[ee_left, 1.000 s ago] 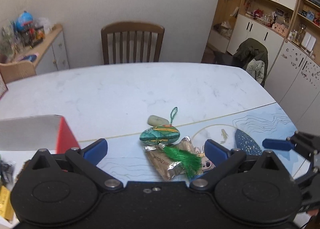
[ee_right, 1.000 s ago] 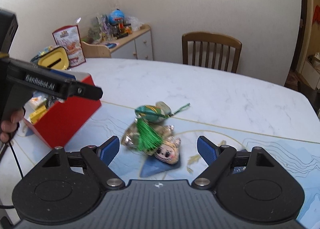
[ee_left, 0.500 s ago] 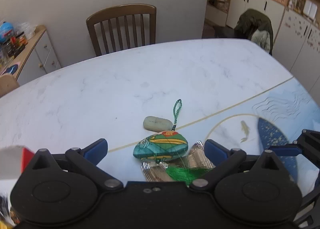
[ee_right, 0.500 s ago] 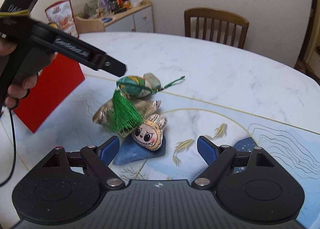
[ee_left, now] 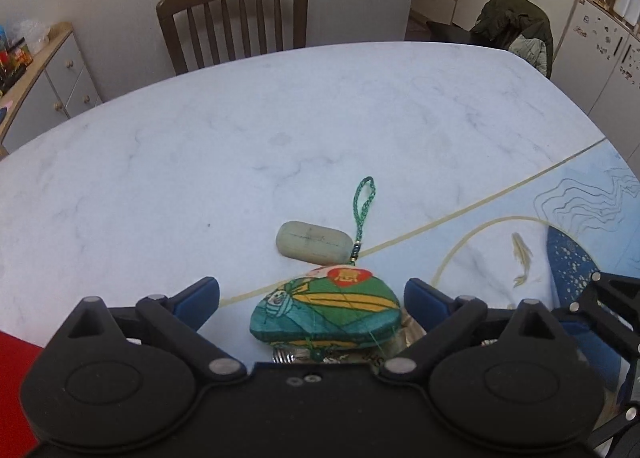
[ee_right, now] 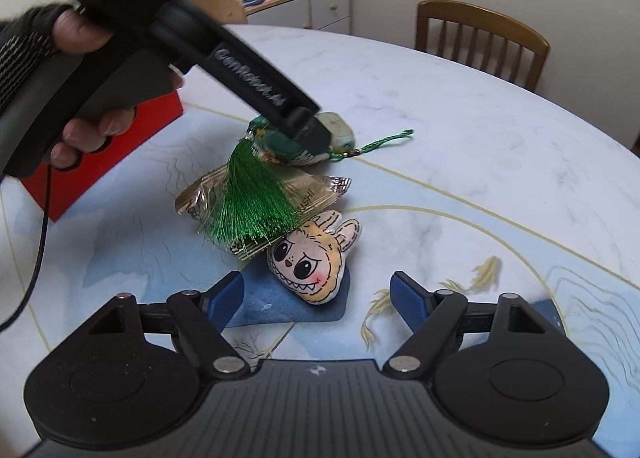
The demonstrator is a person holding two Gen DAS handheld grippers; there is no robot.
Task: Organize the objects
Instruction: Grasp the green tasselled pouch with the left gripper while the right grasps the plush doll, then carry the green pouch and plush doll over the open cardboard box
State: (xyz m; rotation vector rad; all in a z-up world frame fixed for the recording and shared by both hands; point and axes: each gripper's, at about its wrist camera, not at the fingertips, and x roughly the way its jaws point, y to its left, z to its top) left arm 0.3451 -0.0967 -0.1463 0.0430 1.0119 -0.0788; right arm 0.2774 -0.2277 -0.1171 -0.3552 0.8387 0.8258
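With the open left claw set around the green pouch, which lay on the counter just in front of the grey case, its tassel could be snagged on the snack wrapper beneath, while the right claw was held open nearby.

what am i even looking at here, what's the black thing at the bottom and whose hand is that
A person holds a two-finger tool in each hand. Each tool carries a camera looking out along its fingers, so the black shape at the bottom is the tool itself. One picture comes from the left gripper, the other from the right gripper. The hand belongs to the person, holding the left tool. On the marble table lie a green pouch with a tassel, a foil packet, a pale case and a cartoon face charm. Both pairs of jaws are open; nothing is held.
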